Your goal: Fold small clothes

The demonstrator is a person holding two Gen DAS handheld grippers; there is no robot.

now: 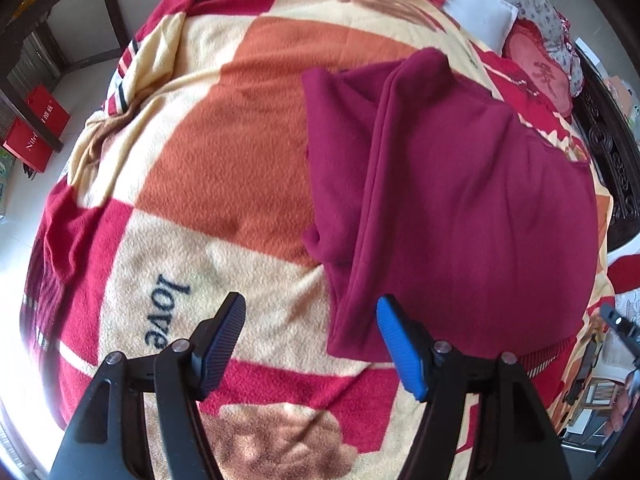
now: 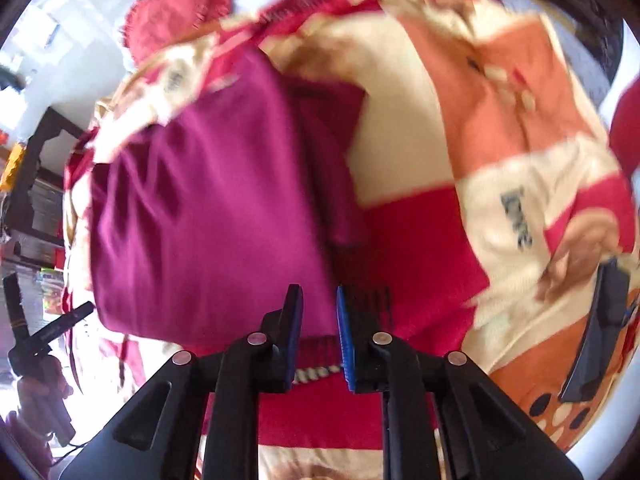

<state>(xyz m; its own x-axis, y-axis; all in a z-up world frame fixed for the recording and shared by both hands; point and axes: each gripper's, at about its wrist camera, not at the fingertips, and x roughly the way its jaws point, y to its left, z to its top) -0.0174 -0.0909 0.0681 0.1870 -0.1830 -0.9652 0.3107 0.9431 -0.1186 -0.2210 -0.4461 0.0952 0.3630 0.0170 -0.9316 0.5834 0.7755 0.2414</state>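
Note:
A maroon garment (image 1: 460, 184) lies on the checked blanket (image 1: 224, 168). One side of it is folded over into a long flap. My left gripper (image 1: 310, 316) hangs open above the blanket beside the garment's near left corner. Only blanket shows between its fingers, and the blue pad (image 1: 394, 336) overlaps the cloth's edge. In the blurred right wrist view the garment (image 2: 192, 208) fills the left half. My right gripper (image 2: 318, 308) is shut at the garment's near corner, with maroon cloth in the narrow slit between its pads. The left gripper's finger (image 2: 600, 320) shows at the right.
Red pillows (image 1: 536, 68) and a white one (image 1: 480, 16) lie at the far end of the bed. A dark wooden stand (image 1: 60, 40) and red boxes (image 1: 36, 128) are on the floor to the left. A hand holding a black tool (image 2: 36, 344) shows at the left edge.

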